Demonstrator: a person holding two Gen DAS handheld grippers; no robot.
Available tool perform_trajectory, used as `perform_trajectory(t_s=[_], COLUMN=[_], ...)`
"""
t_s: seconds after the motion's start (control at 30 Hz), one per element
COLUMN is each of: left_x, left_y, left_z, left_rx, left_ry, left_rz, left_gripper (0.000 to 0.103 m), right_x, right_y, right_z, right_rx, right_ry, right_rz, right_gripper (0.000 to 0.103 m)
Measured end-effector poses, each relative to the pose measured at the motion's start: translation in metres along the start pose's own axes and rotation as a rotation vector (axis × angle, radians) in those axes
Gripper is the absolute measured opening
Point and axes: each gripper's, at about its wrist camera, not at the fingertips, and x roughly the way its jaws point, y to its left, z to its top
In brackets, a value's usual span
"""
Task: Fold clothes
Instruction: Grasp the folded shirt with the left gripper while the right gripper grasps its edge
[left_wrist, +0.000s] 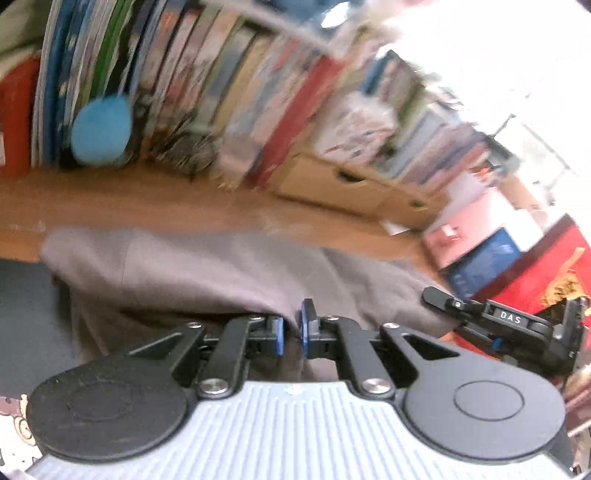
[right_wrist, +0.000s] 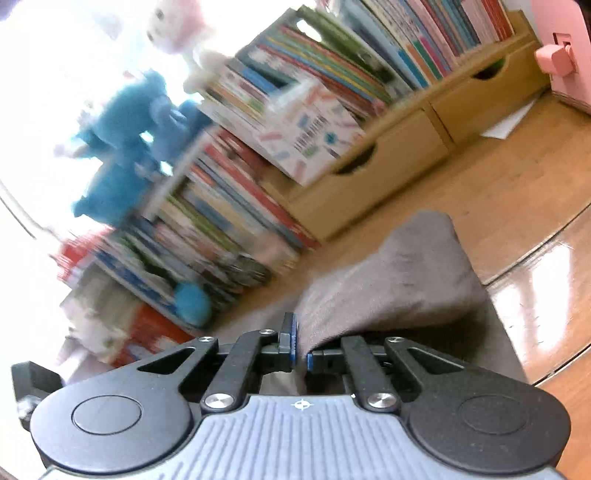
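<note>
1. The left tongs (left_wrist: 291, 334) are pinched nearly closed on a fold of the grey garment (left_wrist: 207, 269).
2. The right tongs (right_wrist: 301, 349) likewise clamp a fold of the same grey cloth (right_wrist: 399, 280).
3. The garment hangs from both tongs above the wooden floor (right_wrist: 498, 192).
4. Beyond the garment stands a bookshelf (right_wrist: 295, 122); a blue ball (left_wrist: 101, 129) rests against it.
5. Both tongs tilt slightly downward.

A glossy wooden floor (right_wrist: 517, 177) runs up to a low bookshelf (right_wrist: 258, 147) crammed with bright books over pale wooden drawers (right_wrist: 388, 170). Blue stuffed toys (right_wrist: 125, 147), blurred, sit against what may be a sunlit window.
</note>
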Motion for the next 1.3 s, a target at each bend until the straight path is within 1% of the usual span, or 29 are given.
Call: perform_trajectory(t_s=[0.13, 0.23, 0.33, 0.5, 0.6, 0.67, 0.77, 0.8, 0.9, 0.97, 1.03, 1.07, 1.1, 1.13, 1.17, 1.2, 1.23, 1.27, 1.3], left_x=[-0.044, -0.07, -0.099, -0.141, -0.153, -0.153, -0.148, -0.145, -0.136, -0.135, -0.139, -0.146, -0.154, -0.167, -0.176, -0.185, -0.191, -0.194, -0.19], left_y=[-0.018, -0.025, -0.031, -0.039, -0.043, -0.042, -0.037, -0.034, -0.026, -0.022, -0.021, -0.022, -0.023, -0.025, -0.029, -0.033, -0.038, -0.044, -0.052], left_z=[-0.009, -0.029, -0.059, -0.111, -0.142, -0.164, -0.195, -0.204, -0.228, -0.24, -0.246, -0.245, -0.24, -0.234, -0.227, -0.221, -0.214, -0.208, -0.204], left_rx=[0.063, 0.075, 0.099, 0.149, 0.165, 0.157, 0.126, 0.109, 0.078, 0.078, 0.084, 0.096, 0.108, 0.125, 0.142, 0.16, 0.185, 0.212, 0.245], left_ry=[-0.047, -0.049, -0.044, -0.024, 0.012, 0.058, 0.136, 0.165, 0.236, 0.267, 0.281, 0.267, 0.24, 0.195, 0.156, 0.116, 0.076, 0.039, 0.007], left_rz=[-0.061, -0.078, -0.098, -0.111, -0.119, -0.11, -0.081, -0.068, -0.017, 0.021, 0.061, 0.079, 0.096, 0.109, 0.115, 0.12, 0.119, 0.121, 0.127], left_gripper=[0.007, 0.007, 0.007, 0.008, 0.008, 0.008, 0.008, 0.008, 0.008, 0.008, 0.008, 0.008, 0.008, 0.01, 0.011, 0.013, 0.024, 0.034, 0.049], right_x=[-0.043, -0.075, -0.105, -0.158, -0.193, -0.206, -0.207, -0.207, -0.203, -0.203, -0.205, -0.209, -0.215, -0.221, -0.227, -0.234, -0.243, -0.251, -0.257], right_y=[0.013, 0.012, 0.005, 0.005, 0.016, 0.015, 0.001, -0.004, -0.017, -0.023, -0.027, -0.027, -0.027, -0.026, -0.024, -0.021, -0.018, -0.014, -0.01], right_z=[0.007, 0.0, -0.017, -0.062, -0.091, -0.109, -0.134, -0.142, -0.163, -0.173, -0.178, -0.178, -0.177, -0.175, -0.173, -0.171, -0.169, -0.168, -0.168], right_rx=[0.0, 0.011, 0.029, -0.013, -0.067, -0.066, -0.046, -0.041, -0.023, -0.003, 0.003, -0.001, -0.009, -0.021, -0.033, -0.047, -0.059, -0.071, -0.087], right_ry=[-0.024, -0.034, -0.028, 0.019, 0.051, 0.082, 0.151, 0.171, 0.205, 0.217, 0.219, 0.216, 0.207, 0.188, 0.156, 0.115, 0.065, 0.004, -0.056], right_rz=[0.092, 0.127, 0.153, 0.164, 0.146, 0.122, 0.05, 0.025, -0.037, -0.056, -0.074, -0.08, -0.083, -0.089, -0.096, -0.103, -0.113, -0.13, -0.164], right_gripper=[0.007, 0.007, 0.007, 0.007, 0.008, 0.008, 0.01, 0.012, 0.012, 0.013, 0.014, 0.016, 0.024, 0.031, 0.055, 0.076, 0.085, 0.096, 0.101])
